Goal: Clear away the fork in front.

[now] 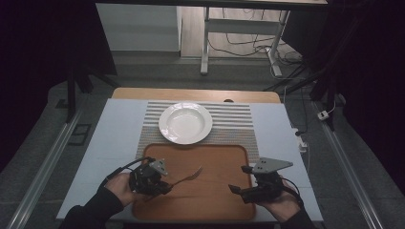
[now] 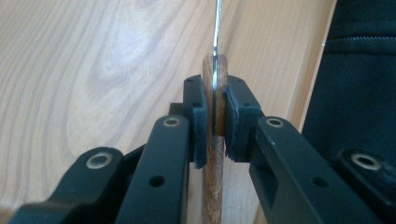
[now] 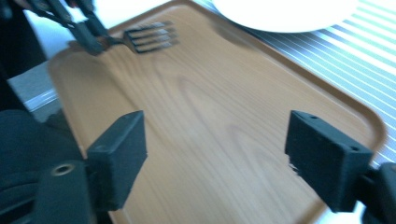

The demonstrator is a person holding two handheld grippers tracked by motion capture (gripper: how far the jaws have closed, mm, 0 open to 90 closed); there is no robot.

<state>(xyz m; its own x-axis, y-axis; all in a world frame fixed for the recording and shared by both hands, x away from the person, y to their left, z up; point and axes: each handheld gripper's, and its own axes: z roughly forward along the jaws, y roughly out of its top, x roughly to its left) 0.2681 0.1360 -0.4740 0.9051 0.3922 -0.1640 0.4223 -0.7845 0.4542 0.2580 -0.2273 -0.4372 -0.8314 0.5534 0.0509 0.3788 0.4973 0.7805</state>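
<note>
A fork (image 1: 188, 175) with a wooden handle (image 2: 213, 186) and metal tines (image 3: 152, 36) is held over the left part of a wooden tray (image 1: 215, 160), tines pointing toward the tray's middle. My left gripper (image 1: 165, 187) is shut on the handle, and in the left gripper view its pads (image 2: 201, 130) press both sides of the wood. My right gripper (image 1: 240, 179) is over the tray's right side with its jaws wide apart and nothing between them. In the right gripper view, this gripper (image 3: 224, 154) faces the bare tray (image 3: 210, 93), with the left gripper (image 3: 86, 30) farther off.
A white plate (image 1: 162, 125) rests on a striped placemat (image 1: 234, 119) just beyond the tray, and its rim (image 3: 285, 18) borders the stripes (image 3: 364, 60). A dark sleeve (image 2: 359, 70) is beside the tray. Desk legs and cables lie on the floor beyond the table.
</note>
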